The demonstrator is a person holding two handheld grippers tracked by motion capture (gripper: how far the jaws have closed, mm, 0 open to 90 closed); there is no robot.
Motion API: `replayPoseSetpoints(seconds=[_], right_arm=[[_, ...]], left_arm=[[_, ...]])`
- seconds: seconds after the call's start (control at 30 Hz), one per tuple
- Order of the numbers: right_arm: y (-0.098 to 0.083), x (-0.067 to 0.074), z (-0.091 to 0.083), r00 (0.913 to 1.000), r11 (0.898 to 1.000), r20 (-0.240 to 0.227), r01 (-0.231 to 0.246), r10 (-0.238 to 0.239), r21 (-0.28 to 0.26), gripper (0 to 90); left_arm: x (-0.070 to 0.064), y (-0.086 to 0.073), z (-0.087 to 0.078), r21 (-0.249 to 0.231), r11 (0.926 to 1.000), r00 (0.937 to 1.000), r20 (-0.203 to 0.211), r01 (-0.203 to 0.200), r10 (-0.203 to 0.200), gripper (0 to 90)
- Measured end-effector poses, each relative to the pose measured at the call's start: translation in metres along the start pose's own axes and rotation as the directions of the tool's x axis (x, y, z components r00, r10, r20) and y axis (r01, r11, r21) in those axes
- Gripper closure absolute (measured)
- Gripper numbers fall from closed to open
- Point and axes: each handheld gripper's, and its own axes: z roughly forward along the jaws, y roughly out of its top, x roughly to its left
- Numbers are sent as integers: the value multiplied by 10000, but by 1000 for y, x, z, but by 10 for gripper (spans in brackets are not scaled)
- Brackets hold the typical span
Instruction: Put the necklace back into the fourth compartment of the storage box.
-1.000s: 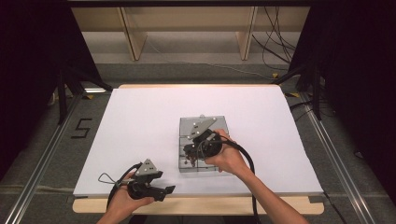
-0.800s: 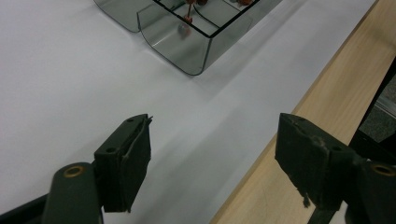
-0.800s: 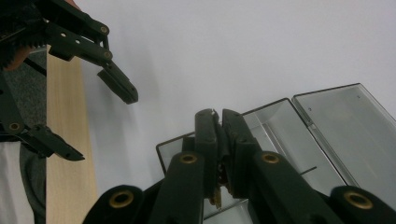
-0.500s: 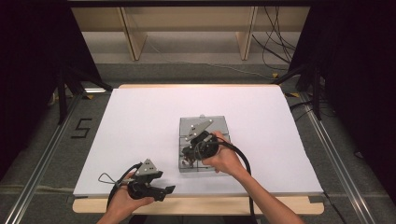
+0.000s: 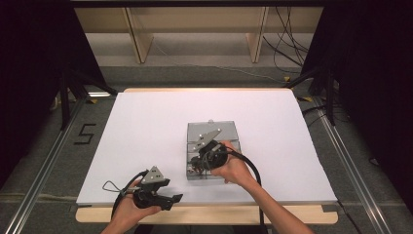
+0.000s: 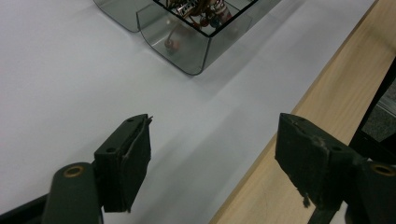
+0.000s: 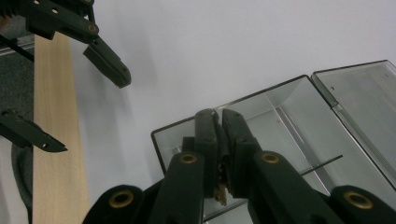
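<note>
Over the last second little changes: the right tool [image 7: 218, 116] stays pinched nearly shut on something small and brownish inside the clear compartment box [image 5: 212, 130] near the worktop's [image 5: 146, 122] front edge, so the pick looks secured, while the left tool [image 6: 212, 154] waits wide open, empty.

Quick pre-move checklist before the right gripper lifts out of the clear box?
1. Right gripper closed: ok, fingers nearly together over the clear compartment box.
2. Item held: cannot tell; something small and brownish sits between the fingers low down, what it is unclear.
3. Box lid open and out of the way: ok, it lies flat behind the tray.
4. Left gripper clear of the box: ok, open, apart from it near the table's front edge.
5. Remaining small parts in the near compartment: ok, inside the walls.
</note>
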Motion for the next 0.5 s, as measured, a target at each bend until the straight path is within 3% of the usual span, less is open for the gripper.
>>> replayPoseSetpoints(seconds=[0.13, 0.23, 0.33, 0.5], right_arm=[[-3, 1, 3, 9997, 9997, -85, -228, 228, -74, 862], [-5, 2, 6, 9994, 9995, -192, -284, 286, 111, 862], [-6, 1, 9, 9998, 9999, -159, -130, 131, 61, 862], [-7, 0, 11, 9996, 9998, -218, -176, 179, 115, 861]], left_arm=[[-1, 0, 1, -112, 9999, 9999, 31, 101, -101, 266], [-1, 0, 0, -1, 10000, 10000, -6, -52, 52, 266], [-2, 0, 0, -189, 9998, 10000, 21, 81, -81, 266], [-1, 0, -1, -100, 9999, 10000, -64, -20, 19, 266]])
